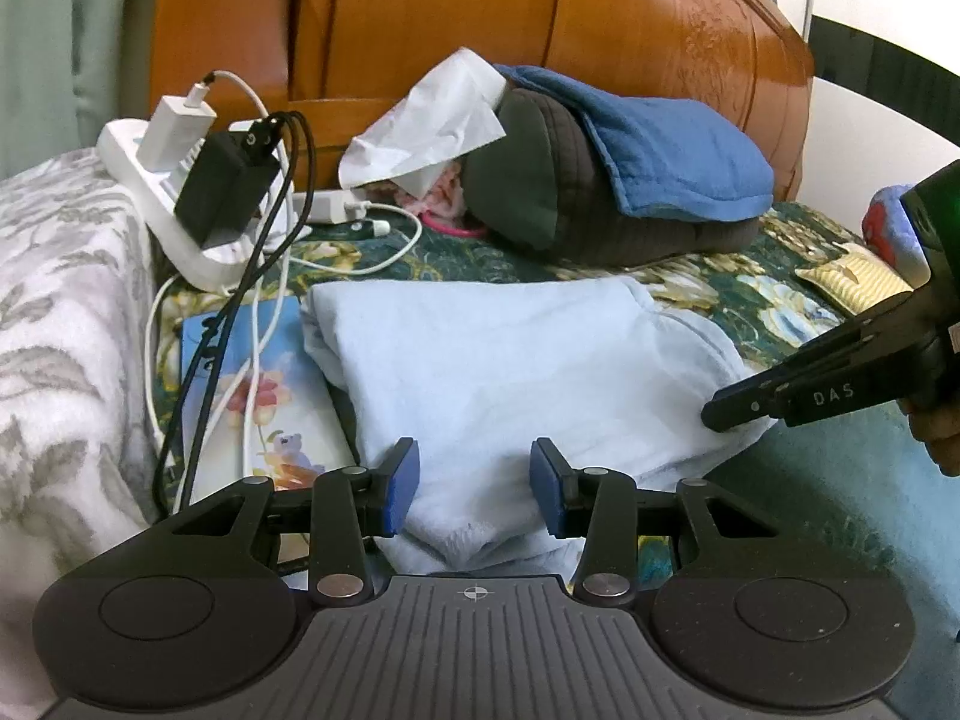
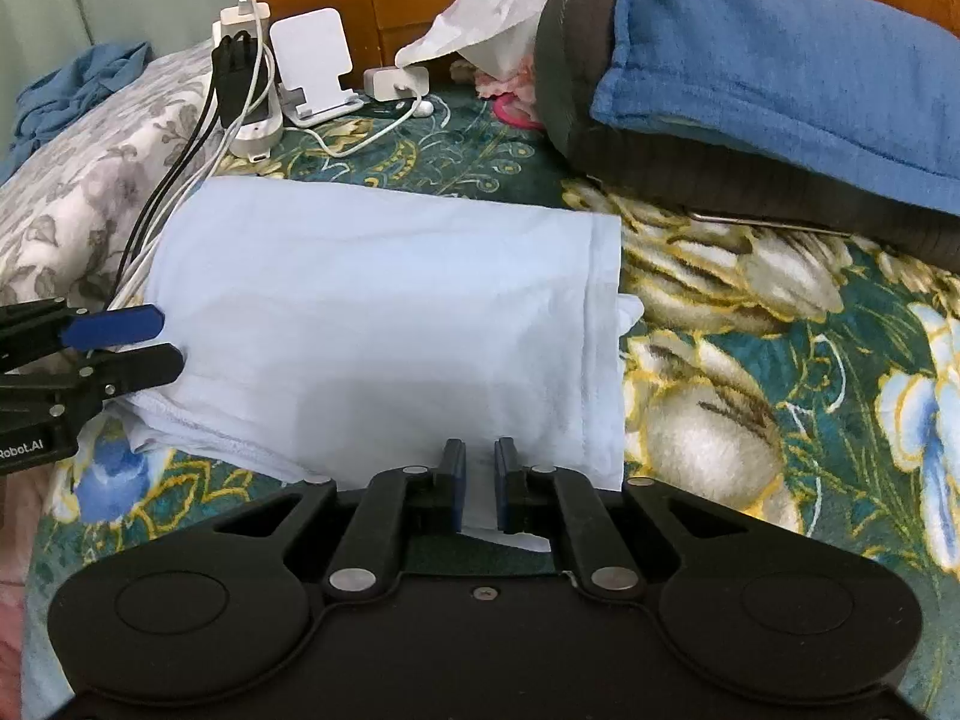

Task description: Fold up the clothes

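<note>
I have the pale blue folded cotton garment (image 2: 384, 324) lying mid-frame on the green floral bedspread (image 2: 750, 360), its hemmed edge on the right of the right wrist view. My right claw (image 2: 479, 483) is pinched narrow on the near edge of the cloth; I judge it grips a layer. My left claw (image 1: 474, 489) stands part open over the garment's near left side, nothing pressed between its pads. To fold cleanly, I'd carry the pinched edge level and lay it flush on the far edge. Open bedspread lies right; the black and white charger cables (image 2: 174, 180) crowd the garment's left edge, and the dark pillow under a blue towel (image 2: 780, 90) bounds the upper right.
</note>
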Demonstrator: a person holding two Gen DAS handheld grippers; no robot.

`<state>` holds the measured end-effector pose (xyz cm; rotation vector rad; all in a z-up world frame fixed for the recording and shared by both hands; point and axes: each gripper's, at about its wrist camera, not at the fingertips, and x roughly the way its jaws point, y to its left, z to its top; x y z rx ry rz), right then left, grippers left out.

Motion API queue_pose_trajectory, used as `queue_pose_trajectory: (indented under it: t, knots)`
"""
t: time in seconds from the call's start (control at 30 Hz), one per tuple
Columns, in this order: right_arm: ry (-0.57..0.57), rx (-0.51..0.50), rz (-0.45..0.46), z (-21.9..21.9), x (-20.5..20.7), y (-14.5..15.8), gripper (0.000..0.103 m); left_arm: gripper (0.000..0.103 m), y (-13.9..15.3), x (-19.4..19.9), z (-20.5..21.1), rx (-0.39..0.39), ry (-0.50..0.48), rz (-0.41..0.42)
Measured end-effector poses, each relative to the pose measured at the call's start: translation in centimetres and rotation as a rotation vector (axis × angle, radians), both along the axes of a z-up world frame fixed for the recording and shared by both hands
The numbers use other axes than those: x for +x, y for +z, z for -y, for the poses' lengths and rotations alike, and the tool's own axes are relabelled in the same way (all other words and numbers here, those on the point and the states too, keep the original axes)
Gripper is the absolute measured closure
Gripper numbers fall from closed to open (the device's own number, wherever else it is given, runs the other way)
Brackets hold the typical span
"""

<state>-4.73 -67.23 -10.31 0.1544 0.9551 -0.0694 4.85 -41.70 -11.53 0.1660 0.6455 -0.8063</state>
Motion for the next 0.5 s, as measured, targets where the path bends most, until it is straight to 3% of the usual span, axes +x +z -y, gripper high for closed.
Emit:
queue_pose_trajectory:
  t: [0.5]
  knots:
    - [-0.017, -0.01, -0.027, -0.39, 0.51, 0.32, 0.095, 0.065, 0.13, -0.48, -0.06, 0.017, -0.014, 0.01]
